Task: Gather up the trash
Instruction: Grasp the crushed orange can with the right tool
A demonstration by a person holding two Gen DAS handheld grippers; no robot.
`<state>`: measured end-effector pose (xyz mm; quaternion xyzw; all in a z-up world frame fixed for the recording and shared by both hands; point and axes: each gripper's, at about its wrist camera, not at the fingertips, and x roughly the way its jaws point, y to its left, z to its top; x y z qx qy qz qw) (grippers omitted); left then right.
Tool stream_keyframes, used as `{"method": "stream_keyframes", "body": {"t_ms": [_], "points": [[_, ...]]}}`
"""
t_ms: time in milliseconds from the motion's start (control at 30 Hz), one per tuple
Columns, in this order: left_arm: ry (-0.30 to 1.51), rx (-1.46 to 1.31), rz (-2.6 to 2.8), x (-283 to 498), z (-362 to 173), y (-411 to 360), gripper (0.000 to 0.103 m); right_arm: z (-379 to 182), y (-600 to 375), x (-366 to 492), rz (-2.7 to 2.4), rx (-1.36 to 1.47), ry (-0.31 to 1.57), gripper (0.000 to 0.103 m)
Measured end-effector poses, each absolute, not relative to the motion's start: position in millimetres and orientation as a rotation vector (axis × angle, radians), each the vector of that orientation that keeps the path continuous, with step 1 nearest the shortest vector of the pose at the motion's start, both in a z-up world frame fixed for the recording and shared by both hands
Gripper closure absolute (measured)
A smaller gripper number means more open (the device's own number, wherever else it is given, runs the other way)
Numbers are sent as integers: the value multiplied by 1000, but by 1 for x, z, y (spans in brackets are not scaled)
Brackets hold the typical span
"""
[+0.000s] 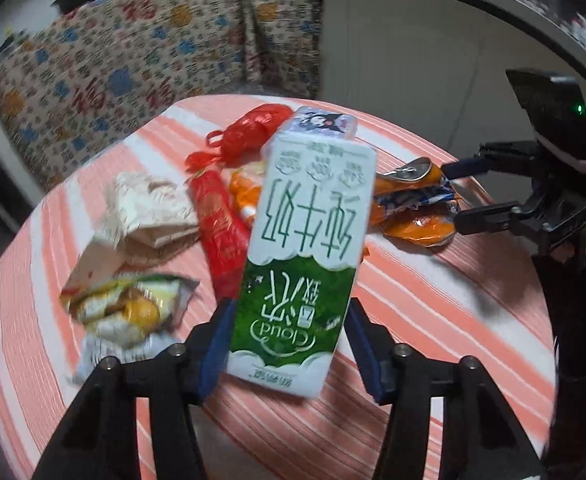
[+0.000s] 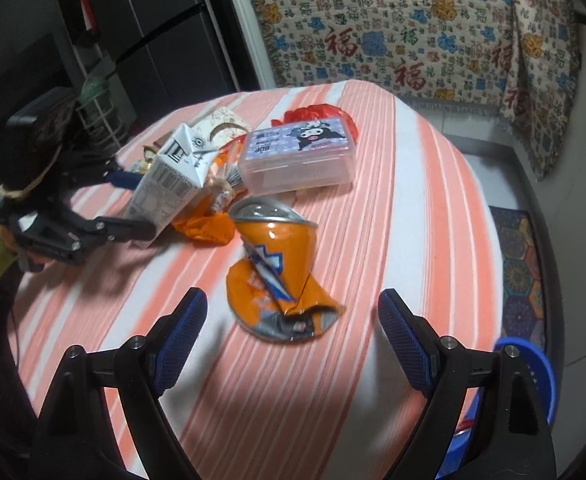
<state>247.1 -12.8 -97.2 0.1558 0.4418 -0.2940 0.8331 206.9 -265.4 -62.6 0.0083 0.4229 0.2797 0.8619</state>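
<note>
Milk carton point(image 1: 305, 248): light, stiff-walled; left gripper point(image 1: 289, 344) pinches its lower flanks. Crushed orange can point(image 2: 277, 276): sharp-creased; right gripper point(image 2: 293, 332) spread around it.

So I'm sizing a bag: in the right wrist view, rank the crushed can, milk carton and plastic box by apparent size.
1. crushed can, though nearest the camera
2. plastic box and milk carton: too alike to rank

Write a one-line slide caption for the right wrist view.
Open right gripper poised over a crushed orange can on the striped tablecloth, while the left gripper grasps a milk carton.
</note>
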Motion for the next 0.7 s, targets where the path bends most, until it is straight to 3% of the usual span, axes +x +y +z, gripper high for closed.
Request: {"method": "stream_keyframes", "body": {"t_ms": [33, 167, 200, 467, 567, 633, 700], "points": [[948, 302, -598, 242, -96, -10, 54, -65, -264, 211, 597, 26, 902, 23], [980, 196, -524, 214, -93, -5, 55, -69, -262, 209, 610, 20, 929, 68], [983, 180, -510, 206, -92, -5, 55, -68, -264, 207, 611, 24, 933, 70], [1015, 102, -425, 158, -79, -3, 54, -57, -271, 164, 675, 61, 987, 69], [1029, 117, -402, 153, -82, -7, 40, -59, -267, 158, 693, 30, 994, 67], [1041, 136, -387, 153, -87, -10, 39, -60, -267, 158, 702, 17, 997, 62], [1057, 147, -388, 155, -91, -14, 39, -56, -268, 158, 707, 12, 985, 50]]}}
